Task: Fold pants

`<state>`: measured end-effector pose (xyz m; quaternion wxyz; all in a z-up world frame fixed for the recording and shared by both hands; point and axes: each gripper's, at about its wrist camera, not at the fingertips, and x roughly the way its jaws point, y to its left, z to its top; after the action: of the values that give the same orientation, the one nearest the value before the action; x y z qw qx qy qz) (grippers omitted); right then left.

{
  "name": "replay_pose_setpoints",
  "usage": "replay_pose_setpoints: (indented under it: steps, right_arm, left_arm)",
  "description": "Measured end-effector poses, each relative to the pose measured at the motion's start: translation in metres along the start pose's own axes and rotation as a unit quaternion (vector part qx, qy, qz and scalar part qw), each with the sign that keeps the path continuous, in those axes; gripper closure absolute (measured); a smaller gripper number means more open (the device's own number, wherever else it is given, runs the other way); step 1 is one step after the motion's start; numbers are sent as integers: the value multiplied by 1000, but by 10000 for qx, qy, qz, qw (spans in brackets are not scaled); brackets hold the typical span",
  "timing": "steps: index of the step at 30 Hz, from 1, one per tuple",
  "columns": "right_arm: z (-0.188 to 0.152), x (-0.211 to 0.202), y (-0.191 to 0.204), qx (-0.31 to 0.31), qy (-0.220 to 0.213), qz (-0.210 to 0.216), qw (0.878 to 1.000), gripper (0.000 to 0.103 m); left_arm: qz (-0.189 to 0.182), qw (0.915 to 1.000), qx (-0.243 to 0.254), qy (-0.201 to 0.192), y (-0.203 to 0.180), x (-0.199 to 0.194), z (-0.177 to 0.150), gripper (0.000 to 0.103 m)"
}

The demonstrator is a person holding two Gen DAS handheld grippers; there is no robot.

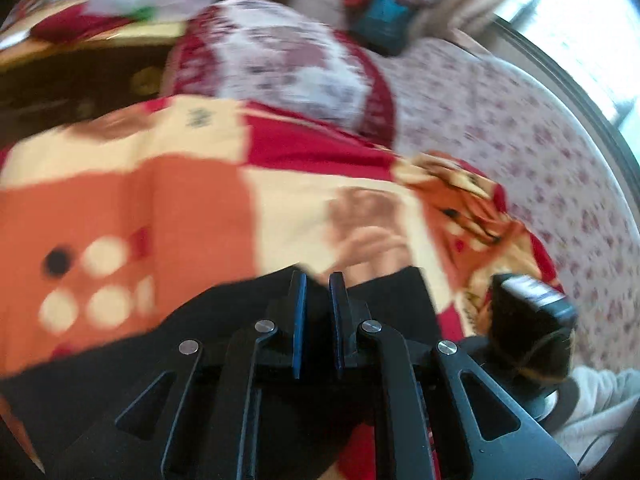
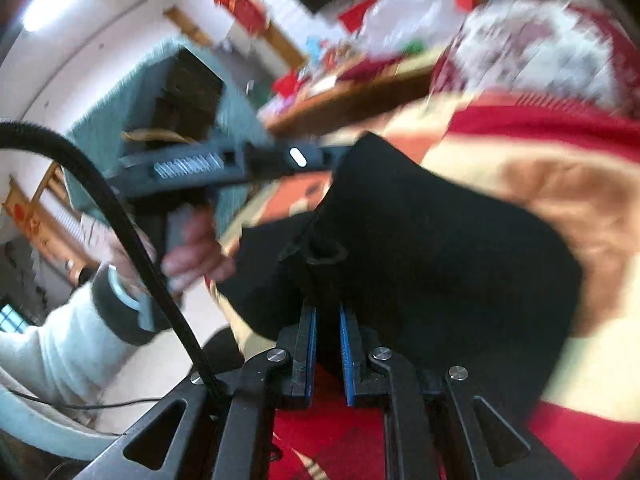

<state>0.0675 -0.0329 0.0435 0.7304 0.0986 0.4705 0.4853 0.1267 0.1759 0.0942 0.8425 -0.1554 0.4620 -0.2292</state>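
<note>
The black pants (image 1: 224,320) lie on a red, orange and cream patterned blanket (image 1: 192,200). In the left wrist view my left gripper (image 1: 318,284) is shut on an edge of the pants, black cloth between its blue pads. In the right wrist view my right gripper (image 2: 327,312) is shut on another part of the pants (image 2: 420,240), which hang in a raised bunch in front of it. The left gripper's body (image 2: 224,164) and the hand holding it show at the left of the right wrist view. Both views are blurred.
A red and white patterned pillow (image 1: 280,64) lies beyond the blanket. A floral sheet (image 1: 500,128) covers the bed to the right. A teal box (image 1: 380,20) sits at the far edge. A cluttered wooden table (image 2: 340,80) stands behind the bed.
</note>
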Motion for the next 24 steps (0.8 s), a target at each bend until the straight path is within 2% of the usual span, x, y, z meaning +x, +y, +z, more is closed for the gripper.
replay_pose_setpoints:
  steps: [1,3,4,5,7,9,11,13,15,17,20,23,24]
  right_arm:
    - [-1,15,-4,127,199,47,9997,91]
    - [1,27,-10,429,376,161,9982,90]
    - [3,23,-12,512,331,308,9977,86]
    - [5,12,-12,579,241,603,9962,84]
    - [6,-12,-11,542,97,737,9958,78]
    - [6,-40,-12,416,-101,611,9972,76]
    - [4,-70,-19,376,-378,325,9981,75]
    - [-2,-96,-31,545,-634,-111,9964,64]
    - [-8,-109,-53,875,-802,-386,9922,58]
    - [-10,-109,-75,1260,-790,-512,9875,58]
    - [-6,-90,-93,1539,-669,-592,9840,58]
    - [1,-73,-112,1765,-561,-542,9812,58]
    - [1,-69,-119,1907,-587,-332,9793,58]
  left_arm:
    - [79,9999,-84,-28,6,-5,-5,92]
    - [202,9995,-199,-115,10,-16,-13,69]
    - [169,9993,-277,-157,11,-20,-16,48]
    - [118,9990,-369,-213,12,-24,-19,42]
    - [30,9984,-506,-230,6,-27,-26,42]
    - [200,9984,-477,-235,-3,-28,-34,42]
    - [468,9981,-321,-222,-16,-22,-40,42]
    - [786,9968,-131,-92,-31,-11,-48,42]
    - [1012,9948,-94,75,-40,3,-55,42]
    - [1284,9915,-98,208,-45,17,-61,42]
    - [1810,9834,85,120,-55,26,-68,42]
    - [1960,9806,-1,75,-55,32,-70,42]
    - [1906,9816,-63,64,-54,33,-71,44]
